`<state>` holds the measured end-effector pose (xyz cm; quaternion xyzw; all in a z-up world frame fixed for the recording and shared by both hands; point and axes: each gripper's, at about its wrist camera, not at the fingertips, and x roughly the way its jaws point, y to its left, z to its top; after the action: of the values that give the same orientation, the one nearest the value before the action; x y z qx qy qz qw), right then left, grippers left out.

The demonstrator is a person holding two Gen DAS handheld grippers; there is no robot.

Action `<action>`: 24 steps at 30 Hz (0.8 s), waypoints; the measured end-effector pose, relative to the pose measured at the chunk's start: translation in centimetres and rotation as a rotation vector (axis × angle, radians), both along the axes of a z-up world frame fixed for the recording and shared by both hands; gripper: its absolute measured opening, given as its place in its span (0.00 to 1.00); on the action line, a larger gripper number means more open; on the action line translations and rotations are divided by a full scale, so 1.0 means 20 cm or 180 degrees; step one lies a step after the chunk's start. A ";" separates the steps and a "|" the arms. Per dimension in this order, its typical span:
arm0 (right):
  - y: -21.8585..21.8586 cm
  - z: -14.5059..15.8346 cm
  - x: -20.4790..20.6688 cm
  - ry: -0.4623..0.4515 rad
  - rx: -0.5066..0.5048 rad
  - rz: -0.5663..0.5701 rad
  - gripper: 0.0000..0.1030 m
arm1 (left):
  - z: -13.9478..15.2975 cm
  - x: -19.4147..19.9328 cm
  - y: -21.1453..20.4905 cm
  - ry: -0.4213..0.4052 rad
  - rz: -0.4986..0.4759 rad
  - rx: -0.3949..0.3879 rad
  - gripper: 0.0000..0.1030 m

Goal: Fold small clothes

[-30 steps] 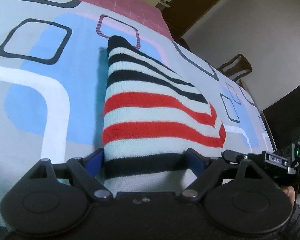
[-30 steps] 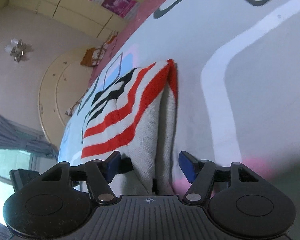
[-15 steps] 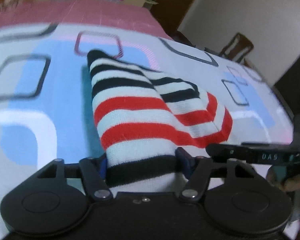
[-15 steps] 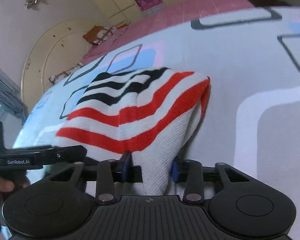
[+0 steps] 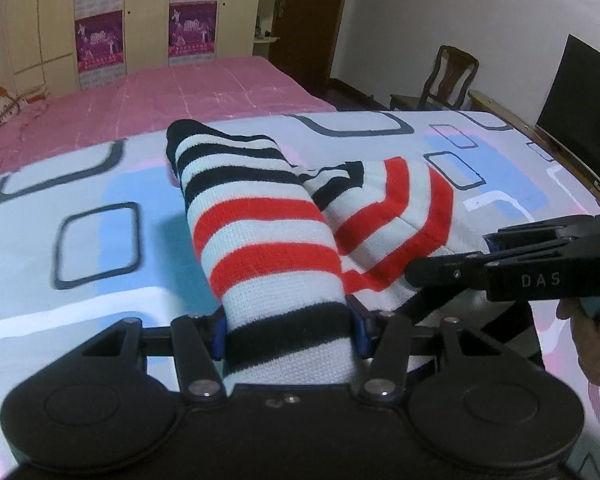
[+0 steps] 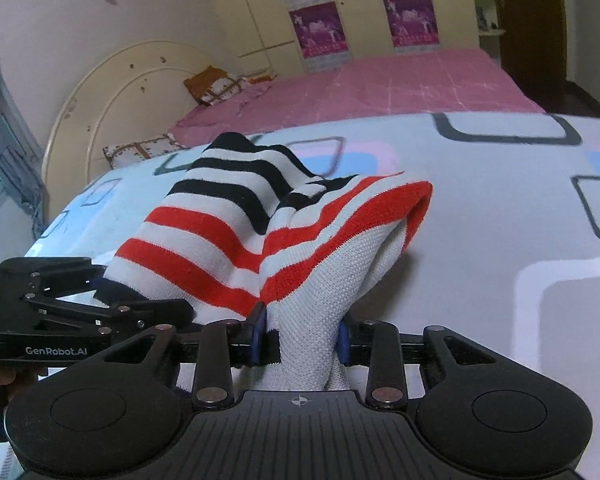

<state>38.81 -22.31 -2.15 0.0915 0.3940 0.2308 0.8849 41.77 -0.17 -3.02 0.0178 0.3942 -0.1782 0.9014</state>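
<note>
A small knitted garment (image 5: pixel 268 232) with black, white and red stripes is lifted off the patterned bedsheet (image 5: pixel 100 184). My left gripper (image 5: pixel 288 332) is shut on its black-striped near edge. My right gripper (image 6: pixel 300 332) is shut on a bunched white part of the same garment (image 6: pixel 284 232). The two grippers are close side by side: the right gripper shows at the right of the left wrist view (image 5: pixel 512 268), and the left gripper at the left of the right wrist view (image 6: pixel 68 312). The garment's far end hangs or rests toward the sheet, sagging between the two grips.
The sheet has pale blue, pink and white blocks with dark square outlines. A pink bedspread (image 5: pixel 204 88) lies beyond it. A rounded cream headboard (image 6: pixel 112 100) is at far left, a wardrobe (image 5: pixel 140 12) behind, a wooden chair (image 5: pixel 448 76) and a dark screen (image 5: pixel 580 92) at right.
Both grippers have closed in on the garment, lifted it off the sheet and come closer together. The views have tilted up and show more of the room.
</note>
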 end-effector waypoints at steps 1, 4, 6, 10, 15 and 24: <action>0.05 0.01 -0.01 -0.0013 -0.0009 0.0013 0.33 | 0.01 -0.02 0.05 -0.0018 0.0009 0.0006 0.52; 0.23 0.04 -0.03 -0.0047 -0.0030 0.0074 0.33 | 0.04 -0.06 0.18 -0.0038 0.0053 0.0014 0.52; 0.36 0.05 -0.02 -0.0056 -0.0026 0.0123 0.33 | 0.05 -0.10 0.29 -0.0036 0.0122 0.0017 0.52; 0.60 0.03 -0.03 -0.0056 0.0000 0.0243 0.33 | 0.05 -0.15 0.49 -0.0002 0.0250 0.0009 0.52; 0.86 0.00 -0.04 -0.0038 0.0009 0.0355 0.33 | 0.04 -0.18 0.69 0.0055 0.0318 0.0020 0.52; 1.10 -0.15 -0.02 0.0132 -0.0117 0.0334 0.33 | -0.15 -0.15 0.95 0.0276 0.0394 -0.0276 0.53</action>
<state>38.40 -0.32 -5.09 0.0593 0.4206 0.2677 0.8648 38.76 18.78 -5.93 -0.0534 0.4251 -0.1397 0.8927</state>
